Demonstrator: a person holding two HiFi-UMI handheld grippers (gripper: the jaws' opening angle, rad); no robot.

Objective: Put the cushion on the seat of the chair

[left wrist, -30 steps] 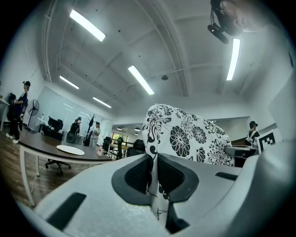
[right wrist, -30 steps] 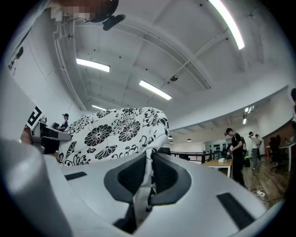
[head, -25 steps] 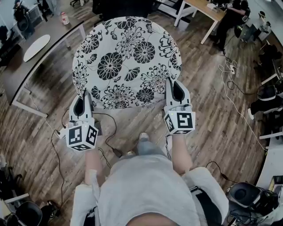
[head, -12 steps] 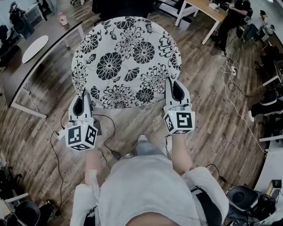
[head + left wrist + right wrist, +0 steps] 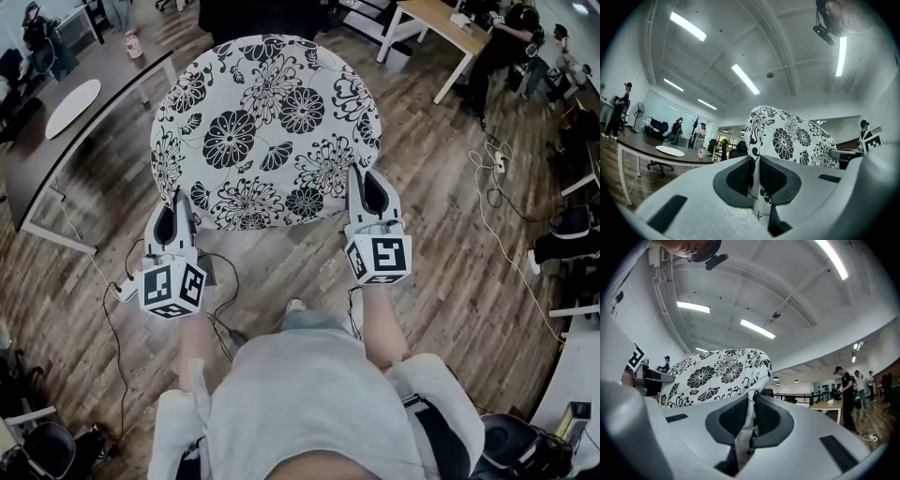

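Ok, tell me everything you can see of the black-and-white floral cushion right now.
The rounded white fabric cushion with black flower print looks soft and padded, its straighter edge nearest the person. It is held off the wood-plank floor, printed face toward the head camera. The left tongs and right tongs are each shut on a pinch of fabric at its two near corners. Nothing else visibly touches it; it rests on no seat yet.

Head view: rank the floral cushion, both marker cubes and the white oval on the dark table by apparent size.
1. floral cushion
2. left marker cube and right marker cube: alike, unranked
3. white oval, though it lies farther from the camera
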